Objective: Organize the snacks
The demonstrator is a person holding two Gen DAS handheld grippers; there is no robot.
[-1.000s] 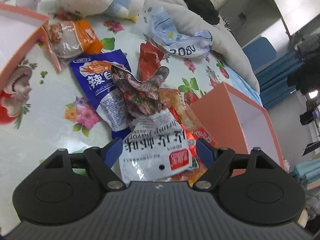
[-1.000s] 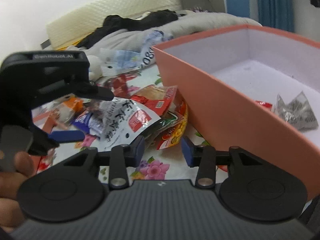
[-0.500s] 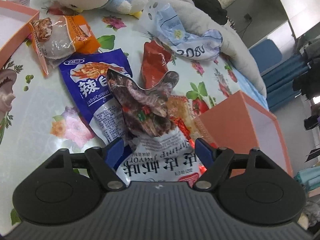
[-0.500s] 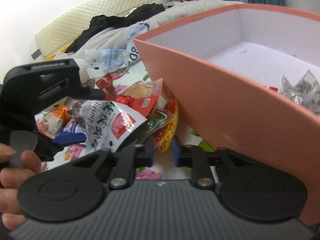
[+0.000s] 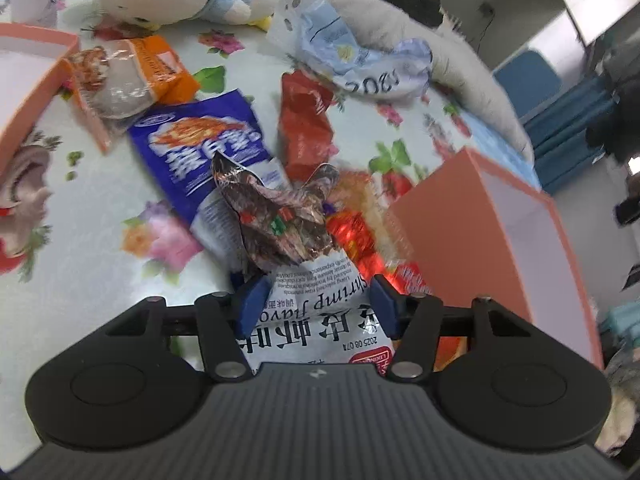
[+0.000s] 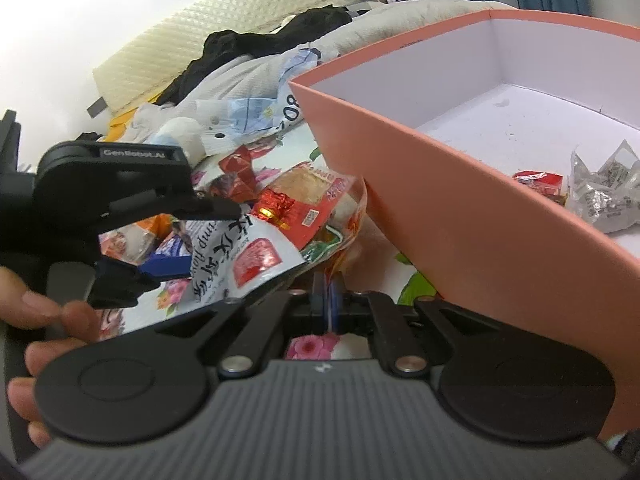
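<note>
Left hand-held gripper (image 5: 316, 300): jaws have just been closing, blue pads now pressing both sides of the white shrimp snack bag (image 5: 320, 312). Right hand-held gripper (image 6: 327, 306): closed, pinching a thin packet edge (image 6: 329, 280); orange box (image 6: 460, 216) just beside it, rightward.

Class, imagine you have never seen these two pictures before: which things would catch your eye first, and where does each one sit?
First comes the white shrimp-flavour packet between the fingers of the left tool, whose jaws have just been closing around it, atop a heap of bright snack bags on the floral cloth. Next, the big salmon-pink box at the right, with a few wrappers inside. The right tool is shut on a thin wrapper edge.
</note>
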